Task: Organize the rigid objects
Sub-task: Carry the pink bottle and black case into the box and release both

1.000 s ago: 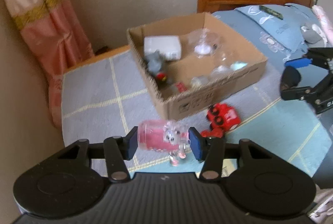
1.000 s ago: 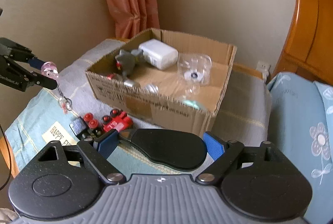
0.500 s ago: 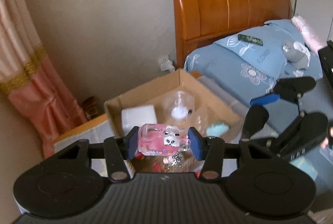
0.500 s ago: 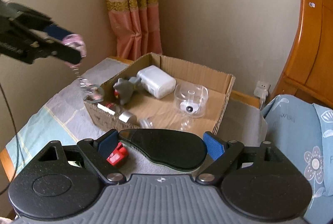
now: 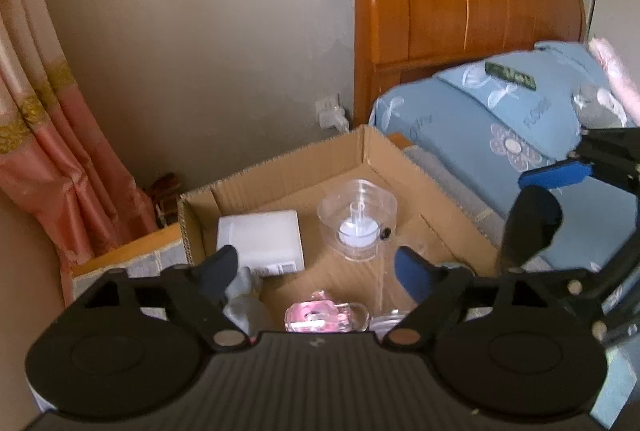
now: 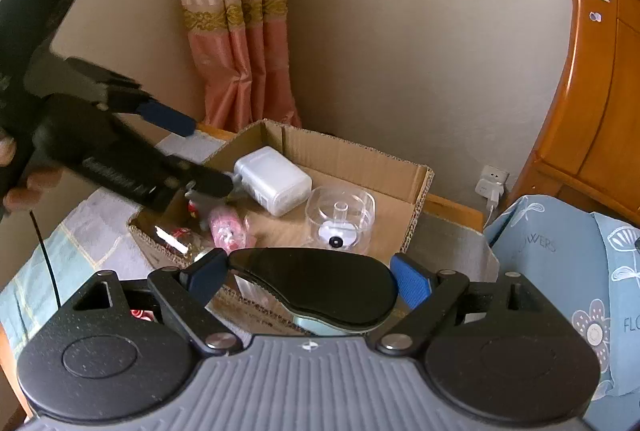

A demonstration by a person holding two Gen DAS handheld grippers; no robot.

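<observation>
My left gripper [image 5: 316, 267] is open and empty above the cardboard box [image 5: 280, 167]. The pink panda bottle [image 5: 320, 317] lies loose in the box below it, and shows in the right wrist view [image 6: 228, 227] too. My right gripper [image 6: 308, 275] is shut on a flat black oval object [image 6: 316, 283] and holds it at the box's [image 6: 416, 199] near side. In the left wrist view it [image 5: 532, 219] hangs at the right. In the box lie a white block [image 5: 260, 241], a clear plastic container [image 5: 358, 223] and a grey toy [image 5: 240, 307].
The box stands on a grey and blue checked cloth [image 6: 80, 231] over a table. A wooden headboard [image 5: 460, 11] and blue pillows [image 5: 520, 119] are at the right. A pink curtain [image 6: 240, 51] hangs behind. A red toy [image 6: 140, 313] lies outside the box.
My left gripper has opened and let go of the pink bottle, which has dropped into the box. My right gripper has moved closer to the box with the black object.
</observation>
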